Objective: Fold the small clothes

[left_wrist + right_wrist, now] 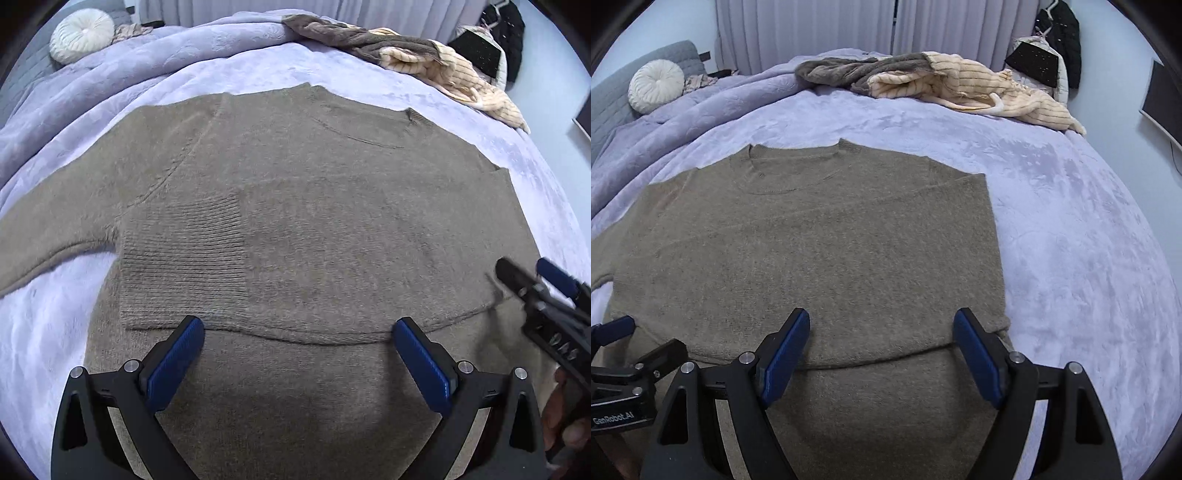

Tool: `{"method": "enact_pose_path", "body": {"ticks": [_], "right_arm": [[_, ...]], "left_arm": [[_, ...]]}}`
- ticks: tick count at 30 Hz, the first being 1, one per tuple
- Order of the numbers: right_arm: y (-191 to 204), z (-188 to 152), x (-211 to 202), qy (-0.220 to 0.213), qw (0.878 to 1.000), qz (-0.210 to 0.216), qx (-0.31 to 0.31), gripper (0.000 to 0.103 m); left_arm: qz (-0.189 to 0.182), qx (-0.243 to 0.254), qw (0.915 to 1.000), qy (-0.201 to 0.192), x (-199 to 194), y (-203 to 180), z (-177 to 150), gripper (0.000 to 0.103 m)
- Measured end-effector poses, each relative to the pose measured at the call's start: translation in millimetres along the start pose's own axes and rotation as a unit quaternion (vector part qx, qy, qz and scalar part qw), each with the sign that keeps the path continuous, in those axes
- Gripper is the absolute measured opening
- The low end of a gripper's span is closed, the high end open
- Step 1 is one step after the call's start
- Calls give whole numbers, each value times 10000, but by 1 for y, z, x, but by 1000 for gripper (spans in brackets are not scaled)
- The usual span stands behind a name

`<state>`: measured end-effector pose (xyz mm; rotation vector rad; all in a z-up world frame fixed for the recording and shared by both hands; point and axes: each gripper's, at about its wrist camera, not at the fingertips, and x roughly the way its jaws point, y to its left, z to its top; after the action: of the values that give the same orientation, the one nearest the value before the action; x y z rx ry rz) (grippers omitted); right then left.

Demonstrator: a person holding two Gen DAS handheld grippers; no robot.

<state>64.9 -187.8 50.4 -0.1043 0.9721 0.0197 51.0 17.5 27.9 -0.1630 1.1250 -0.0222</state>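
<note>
A taupe knit sweater (295, 206) lies flat on the lavender bed cover, neckline away from me; it also shows in the right wrist view (812, 240). One sleeve is folded across the body, its ribbed cuff (184, 258) lying on the chest. The other sleeve stretches out to the left. My left gripper (298, 328) is open and empty, hovering over the sweater's lower part. My right gripper (882, 321) is open and empty above the sweater's lower right part. The right gripper shows in the left wrist view (532, 273), and the left gripper shows in the right wrist view (639, 339).
A pile of brown and cream striped clothes (923, 77) lies at the far edge of the bed. A round white cushion (655, 86) rests at the far left. Dark garments (1056, 48) hang at the far right. The lavender cover (1071, 240) spreads right of the sweater.
</note>
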Motion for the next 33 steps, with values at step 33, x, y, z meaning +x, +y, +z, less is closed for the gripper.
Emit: {"method": "enact_pose_path", "body": {"ticks": [33], "right_arm": [[134, 3, -73, -100, 9949, 460, -887, 83]], "left_arm": [[848, -1114, 9860, -904, -89, 131, -15, 103]]}}
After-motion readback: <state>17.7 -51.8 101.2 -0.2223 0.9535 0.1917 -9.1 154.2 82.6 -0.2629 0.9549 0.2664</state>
